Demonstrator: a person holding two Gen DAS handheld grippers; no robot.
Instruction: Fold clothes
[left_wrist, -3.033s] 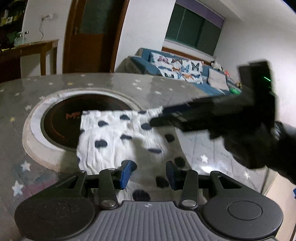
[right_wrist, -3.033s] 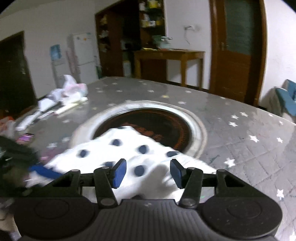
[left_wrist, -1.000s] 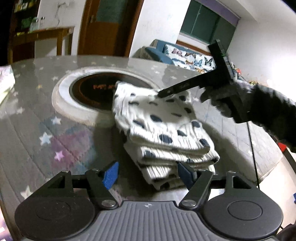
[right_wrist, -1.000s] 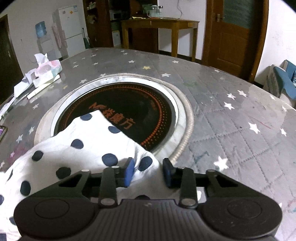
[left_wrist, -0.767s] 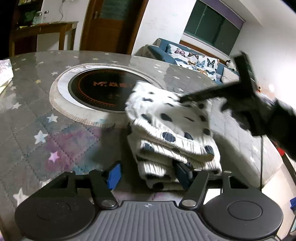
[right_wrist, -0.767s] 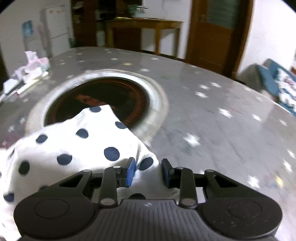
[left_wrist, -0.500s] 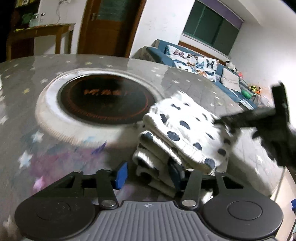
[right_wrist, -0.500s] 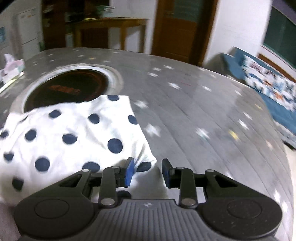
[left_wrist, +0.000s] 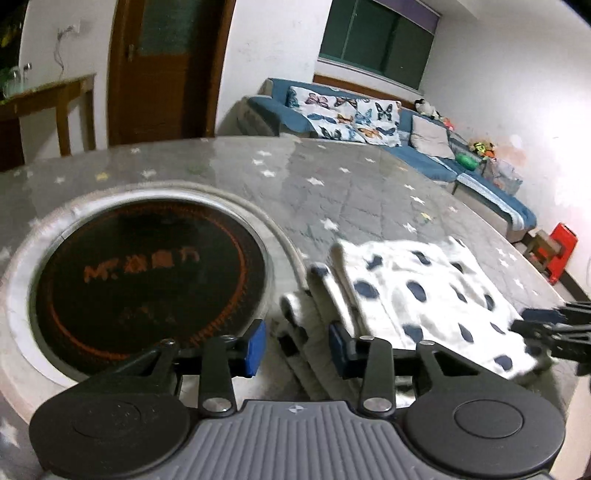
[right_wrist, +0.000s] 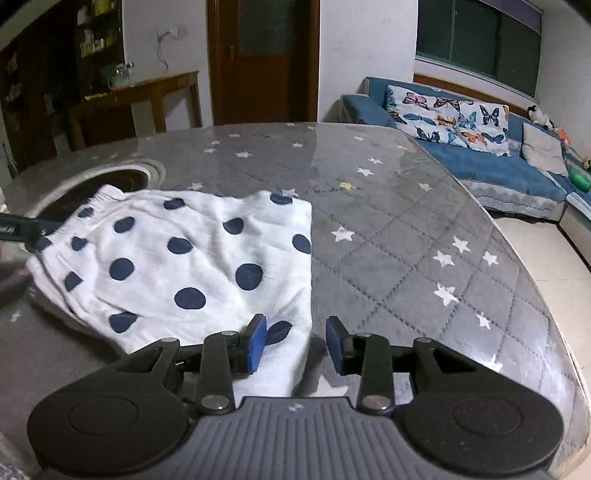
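White cotton with navy dots, the folded garment (left_wrist: 413, 291) lies right of centre in the left wrist view, on the grey quilted star-print table cover (left_wrist: 332, 177), just beside the round black hotplate (left_wrist: 147, 273) at the left. It looks light, soft and limp, so you should pinch through all the layers at a thick folded edge or it will slump open. Your left gripper (left_wrist: 297, 345), its jaws having just been closing, straddles the ribbed stacked edge; whether the pads press I cannot tell. Your right gripper (right_wrist: 295, 341), jaws just eased apart, has the garment's near corner between them, seemingly unpinched.
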